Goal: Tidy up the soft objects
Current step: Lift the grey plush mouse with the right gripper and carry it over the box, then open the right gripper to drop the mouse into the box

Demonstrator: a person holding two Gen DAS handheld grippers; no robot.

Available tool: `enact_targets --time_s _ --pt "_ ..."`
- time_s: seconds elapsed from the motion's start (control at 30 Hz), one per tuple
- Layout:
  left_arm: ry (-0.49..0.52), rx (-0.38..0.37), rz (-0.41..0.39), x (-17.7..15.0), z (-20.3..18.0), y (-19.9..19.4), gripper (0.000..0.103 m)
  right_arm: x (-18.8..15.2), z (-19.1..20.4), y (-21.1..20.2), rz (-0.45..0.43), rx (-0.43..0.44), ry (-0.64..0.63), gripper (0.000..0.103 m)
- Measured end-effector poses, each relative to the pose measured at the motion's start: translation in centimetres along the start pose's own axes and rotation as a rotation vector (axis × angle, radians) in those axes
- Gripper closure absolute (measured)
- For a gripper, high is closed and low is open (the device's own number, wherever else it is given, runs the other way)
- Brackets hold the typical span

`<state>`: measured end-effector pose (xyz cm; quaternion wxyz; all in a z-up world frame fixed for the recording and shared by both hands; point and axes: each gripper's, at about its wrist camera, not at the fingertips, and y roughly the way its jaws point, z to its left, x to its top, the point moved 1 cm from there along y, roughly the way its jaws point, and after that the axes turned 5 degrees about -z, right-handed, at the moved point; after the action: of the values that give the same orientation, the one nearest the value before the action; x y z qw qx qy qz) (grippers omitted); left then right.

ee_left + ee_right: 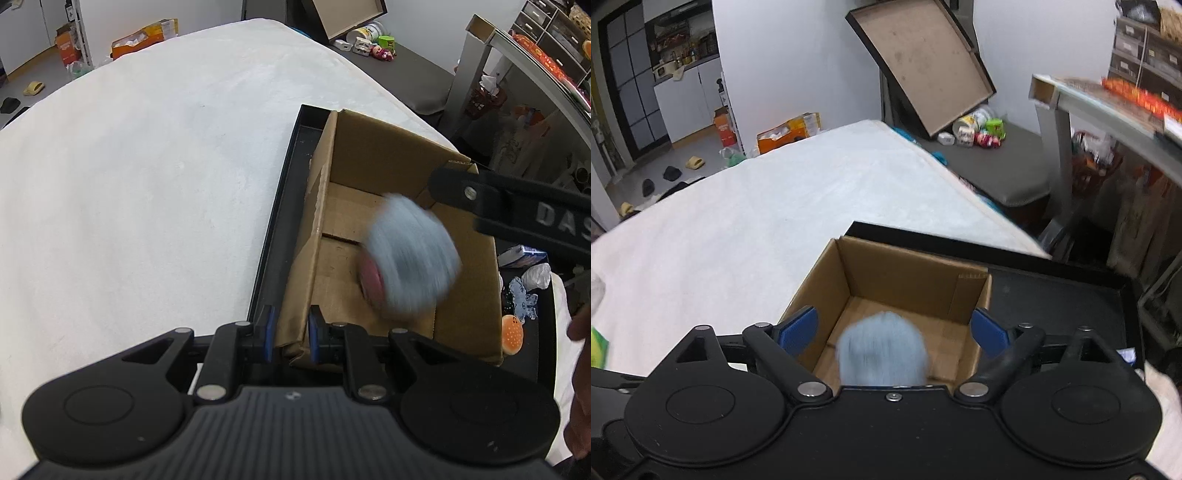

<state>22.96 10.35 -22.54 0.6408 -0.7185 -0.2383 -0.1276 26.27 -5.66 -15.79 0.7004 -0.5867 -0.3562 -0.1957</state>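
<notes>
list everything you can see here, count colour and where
cardboard box: 1, brown, open, standing in the black tray
plush toy: 1, blurred light blue with pink, inside the box opening
black tray: 1, on the white bed cover
bed cover: 1, white, under the tray
bun-shaped toy: 1, orange, in the tray right of the box
left gripper: 1, black with blue pads, clamped on the box's near wall
right gripper: 1, black with blue pads, open over the box

White walls [798, 55] enclose a grey floor [687, 147]. A white bed [757, 221] fills the middle, a grey bench [1008, 166] beside its far right edge. A dark glazed door [624, 85] stands far left, drawers [1145, 48] far right.
</notes>
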Motion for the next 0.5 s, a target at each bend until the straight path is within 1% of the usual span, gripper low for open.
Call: enact_targets --time_s 0.13,0.2,0.27,0.4,0.5 --pt "-0.015 0.013 0.012 0.3 -0.2 0.0 0.086 -0.2 -1.0 -0.8 0.010 -0.010 0.026 0.013" --pt "-0.018 0.017 0.015 0.4 -0.4 0.0 0.082 -0.3 -1.7 -1.6 0.004 -0.015 0.039 0.013" --pt "-0.018 0.032 0.017 0.5 -0.5 0.1 0.072 -0.4 -2.6 -2.5 -0.004 -0.021 0.056 0.013" --pt "-0.020 0.065 0.016 0.4 -0.8 -0.1 0.064 -0.9 -4.9 -4.2 -0.020 -0.048 0.094 0.013" --pt "-0.024 0.072 0.002 0.6 -1.1 -0.5 0.055 -1.8 -6.6 -5.3 -0.016 -0.081 0.113 0.013"
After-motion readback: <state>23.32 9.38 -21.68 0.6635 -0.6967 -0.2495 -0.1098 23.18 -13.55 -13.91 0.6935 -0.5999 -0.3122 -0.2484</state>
